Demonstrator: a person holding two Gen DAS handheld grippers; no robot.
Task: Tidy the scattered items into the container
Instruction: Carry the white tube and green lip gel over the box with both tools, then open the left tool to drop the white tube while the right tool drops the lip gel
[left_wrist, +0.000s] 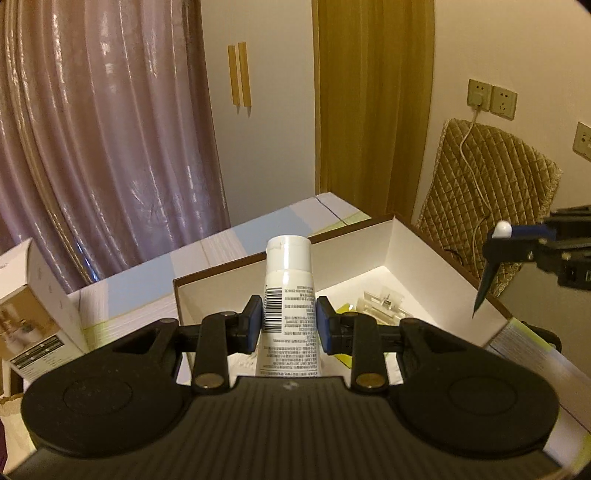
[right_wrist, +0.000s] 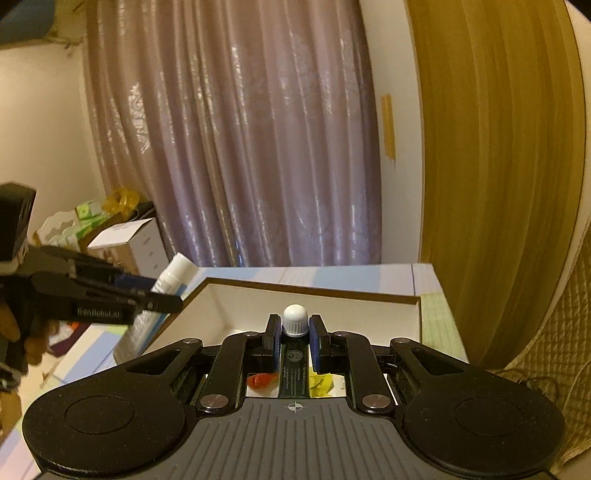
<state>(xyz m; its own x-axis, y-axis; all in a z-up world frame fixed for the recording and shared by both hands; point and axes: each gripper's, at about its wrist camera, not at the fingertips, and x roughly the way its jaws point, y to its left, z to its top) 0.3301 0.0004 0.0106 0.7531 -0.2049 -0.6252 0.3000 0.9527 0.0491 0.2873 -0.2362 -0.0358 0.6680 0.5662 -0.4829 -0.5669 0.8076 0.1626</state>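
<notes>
Two tubes are held above the open box, one in each gripper.

In the left wrist view, the white tube (left_wrist: 289, 291) is clamped by the left gripper (left_wrist: 289, 325) over the near wall of the box (left_wrist: 391, 240); the right gripper (left_wrist: 517, 240) is seen beyond the box's right edge. In the right wrist view, the dark tube (right_wrist: 294, 363) with a white cap (right_wrist: 295, 319) is gripped by the right gripper (right_wrist: 294, 338) above the box (right_wrist: 314, 295), and the left gripper (right_wrist: 147, 291) is seen at the box's left corner with the white tube (right_wrist: 171, 273).

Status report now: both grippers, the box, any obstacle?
Left gripper shut on white tube. Right gripper shut on dark tube, white cap. Both over open box, a few items already inside. Nothing in the way.
</notes>
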